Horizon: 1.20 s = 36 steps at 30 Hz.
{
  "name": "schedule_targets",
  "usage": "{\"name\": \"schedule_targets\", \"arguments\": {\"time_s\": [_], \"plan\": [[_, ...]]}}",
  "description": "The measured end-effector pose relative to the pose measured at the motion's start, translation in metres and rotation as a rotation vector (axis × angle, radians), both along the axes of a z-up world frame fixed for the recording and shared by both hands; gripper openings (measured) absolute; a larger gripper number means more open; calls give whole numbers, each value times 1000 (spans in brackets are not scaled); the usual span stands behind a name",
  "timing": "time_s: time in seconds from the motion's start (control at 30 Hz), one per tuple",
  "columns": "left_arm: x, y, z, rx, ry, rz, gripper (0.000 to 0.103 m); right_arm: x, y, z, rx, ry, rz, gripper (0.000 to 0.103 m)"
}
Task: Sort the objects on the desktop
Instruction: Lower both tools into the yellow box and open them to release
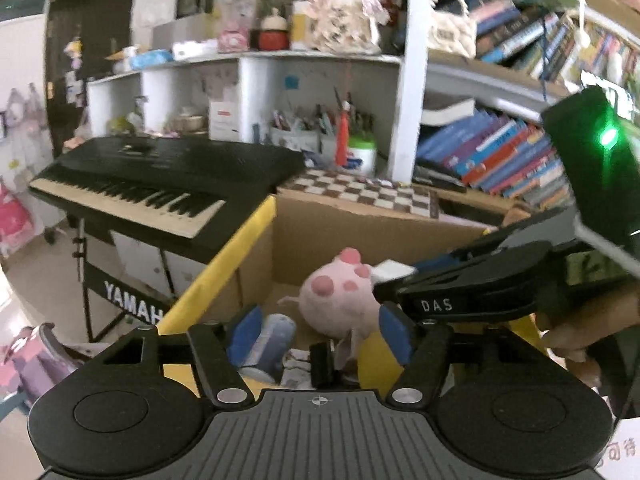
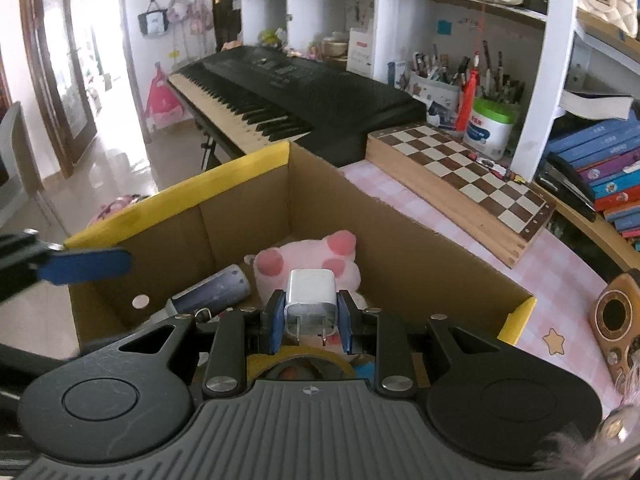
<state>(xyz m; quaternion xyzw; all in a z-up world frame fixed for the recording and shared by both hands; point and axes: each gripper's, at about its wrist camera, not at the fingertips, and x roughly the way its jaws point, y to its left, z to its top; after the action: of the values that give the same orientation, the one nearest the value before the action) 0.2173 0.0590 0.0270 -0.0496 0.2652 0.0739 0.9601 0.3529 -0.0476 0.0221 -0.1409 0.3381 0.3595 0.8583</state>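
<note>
plush (image 2: 308,260) and tube (image 2: 216,292) in box (image 2: 400,240) | chessboard (image 2: 460,168) behind box | keyboard (image 2: 280,92) behind-left

Both claws are black, ribbed grey at the base, with blue pads (image 2: 276,328). Silver screws (image 1: 406,395) at the pivots. White "DAS" lettering (image 1: 437,305) marks one.

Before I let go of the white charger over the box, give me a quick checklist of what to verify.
1. Right gripper shut on white charger: ok.
2. Charger above the cardboard box opening: ok.
3. Left gripper open, nothing between its fingers: ok.
4. Left gripper out of the drop path: ok, off to the side.
5. Landing spot: pink plush and grey-blue cylinder lie below; soft landing likely: ok.
6. Box floor free space under the charger: cannot tell.
</note>
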Motion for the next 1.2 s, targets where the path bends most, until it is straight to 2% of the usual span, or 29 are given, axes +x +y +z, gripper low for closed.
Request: {"name": "schedule_targets", "arguments": {"time_s": [0.17,0.33,0.43,0.6,0.87,1.2], "plan": [[-17,8,10,-45,-52,57,68,2,7,-5,-33,21,17,25],[-27,13,13,-45,-58,70,69,0,11,-9,-61,21,23,25],[-30,15,14,-46,-55,74,71,-4,10,-7,-47,17,9,35],[-40,15,14,-50,-57,57,73,-12,5,0,-24,-8,-25,46],[-57,16,16,-43,-62,27,75,-37,-9,16,35,-35,-87,46],[-83,17,22,-25,-91,-15,85,-82,-30,38,110,-91,-192,46]]}}
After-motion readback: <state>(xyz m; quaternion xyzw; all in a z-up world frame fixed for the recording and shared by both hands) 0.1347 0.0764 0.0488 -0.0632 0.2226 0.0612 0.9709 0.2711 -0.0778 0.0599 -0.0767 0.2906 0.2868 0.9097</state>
